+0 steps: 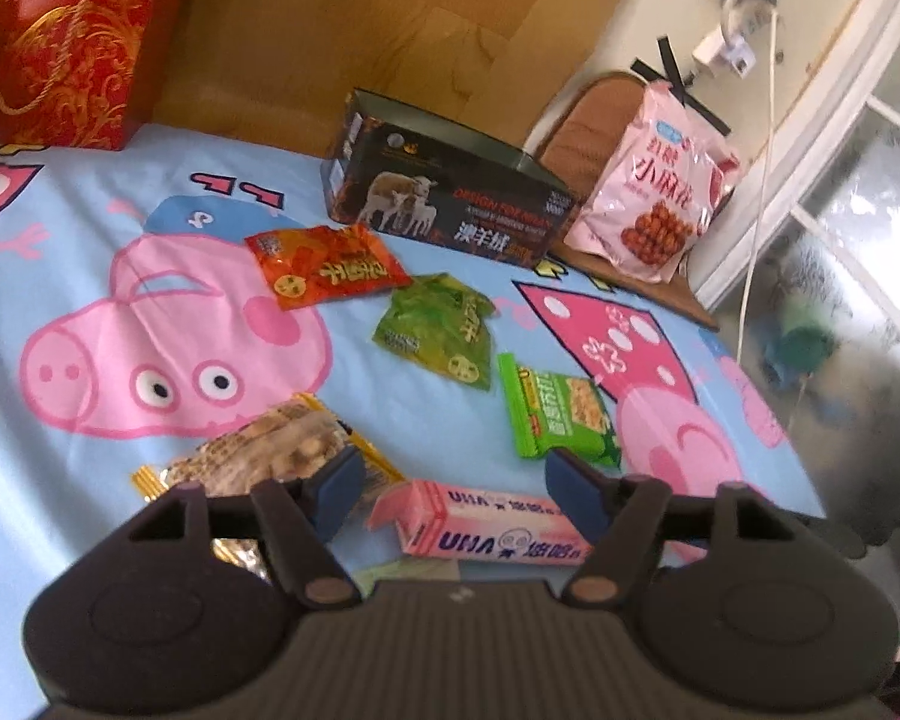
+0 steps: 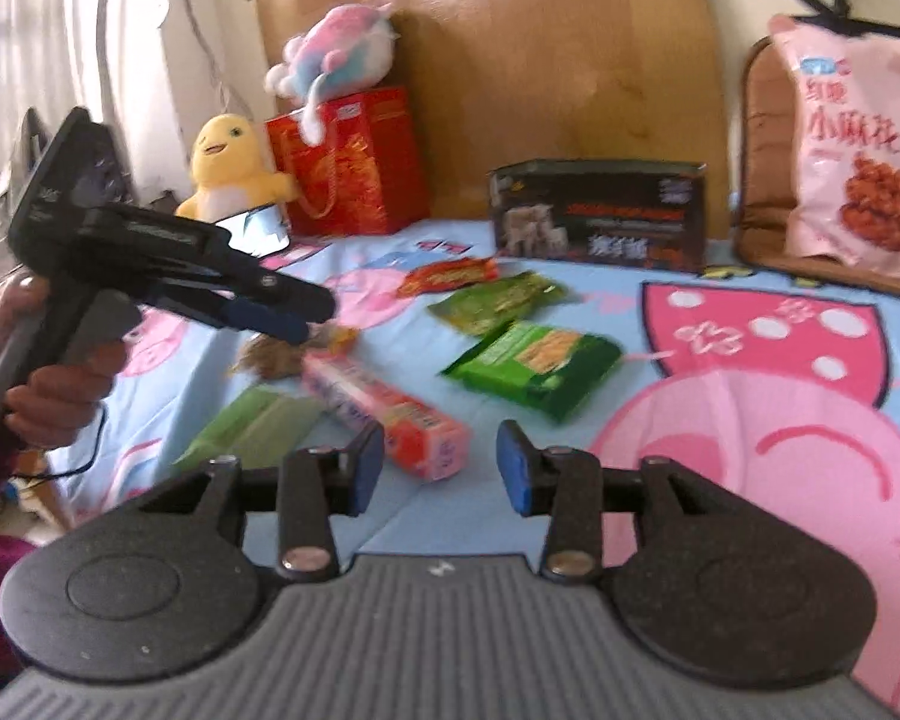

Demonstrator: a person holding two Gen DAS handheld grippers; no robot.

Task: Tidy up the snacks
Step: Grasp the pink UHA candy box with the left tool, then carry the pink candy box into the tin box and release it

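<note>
Both tools hang empty over the bed, the left tool [image 1: 453,489] gaping around the pink box [image 1: 489,525] and the right tool [image 2: 441,468] parted too — next, I'd guess, comes closing on that box and carrying it to the open dark box [image 1: 444,192].

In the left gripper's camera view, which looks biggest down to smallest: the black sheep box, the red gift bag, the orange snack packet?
1. Black sheep box and red gift bag: alike, and the bag is cut off by the frame, so unranked.
2. Orange snack packet, clearly smallest.

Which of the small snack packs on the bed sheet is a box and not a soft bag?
The pink box, lying on its side nearest the left claw. The red pack, the two green ones and the clear pack are soft bags.
</note>
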